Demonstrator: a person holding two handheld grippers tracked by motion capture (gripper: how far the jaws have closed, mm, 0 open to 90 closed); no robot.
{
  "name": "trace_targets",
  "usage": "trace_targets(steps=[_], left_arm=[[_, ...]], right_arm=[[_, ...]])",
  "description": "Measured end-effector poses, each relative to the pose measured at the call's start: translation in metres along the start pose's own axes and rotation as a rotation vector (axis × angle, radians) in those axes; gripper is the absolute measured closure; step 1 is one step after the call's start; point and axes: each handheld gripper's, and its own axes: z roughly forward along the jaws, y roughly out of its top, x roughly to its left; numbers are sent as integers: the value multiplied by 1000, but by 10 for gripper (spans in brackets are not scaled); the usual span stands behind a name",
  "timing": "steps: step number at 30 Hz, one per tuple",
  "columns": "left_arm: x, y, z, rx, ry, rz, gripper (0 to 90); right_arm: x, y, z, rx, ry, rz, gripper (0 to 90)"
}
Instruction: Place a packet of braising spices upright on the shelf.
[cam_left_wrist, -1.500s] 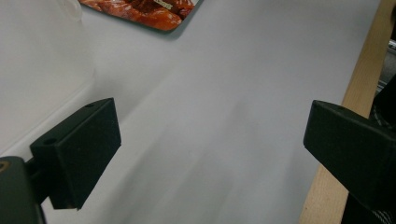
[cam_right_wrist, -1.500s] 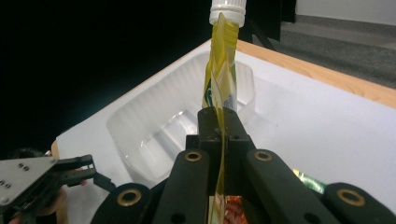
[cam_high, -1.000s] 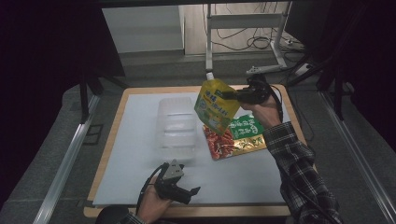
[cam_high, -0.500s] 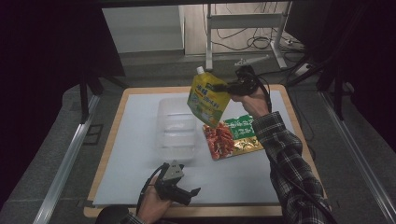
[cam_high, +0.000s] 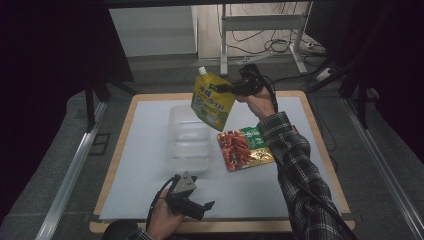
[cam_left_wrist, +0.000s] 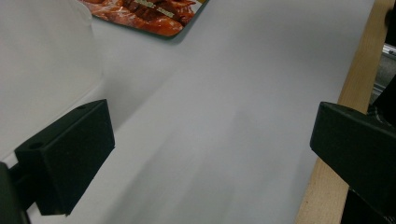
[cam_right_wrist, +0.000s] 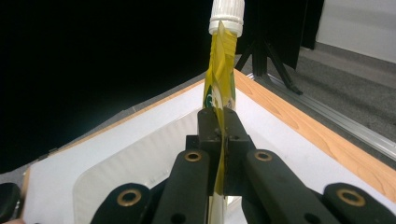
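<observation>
Two grippers here, but really just one is working. The right gripper (cam_high: 220, 88) is clamped tight on the edge of a yellow spout pouch (cam_high: 212, 101) with a white screw cap (cam_high: 202, 71), and the pouch hangs in the air above the far right part of the clear plastic container (cam_high: 190, 141), tilted with the cap pointing up and away from the person. In the right gripper view you can see the jaws pinching the pouch (cam_right_wrist: 219, 88) edge-on, with the container's pale rim (cam_right_wrist: 140, 154) below it on the white surface (cam_right_wrist: 56, 196).

My read: this is the carry step, bringing the pouch over to drop it into the container. It looks like it isn't fully over the opening yet, more at the far right corner.

Next move, I reckon: slide it a bit more toward the container's middle, lower it so the bottom of the pouch is inside the walls, then let go. The pouch is floppy and hangs off one pinched edge, so it could swing or catch on the rim if it comes down too fast.

The red and green snack packet (cam_high: 246, 148) lies flat on the surface just right of the container, likely next in line. The left gripper (cam_high: 206, 206) sits near the front edge, jaws spread wide, holding nothing.
</observation>
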Motion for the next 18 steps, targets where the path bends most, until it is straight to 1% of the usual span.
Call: trace_targets(steps=[5, 9, 11, 18], left_arm=[[-1, 0, 0, 1, 1, 9, 0], [-2, 1, 0, 1, 2, 22, 0], [-2, 1, 0, 3, 1, 25, 0], [-3, 1, 0, 9, 5, 37, 0]], right_arm=[[-1, 6, 13, 5, 11, -18, 891], [-2, 10, 21, 3, 13, -24, 891], [-2, 12, 27, 5, 10, -35, 890], [0, 15, 47, 17, 21, -44, 890]])
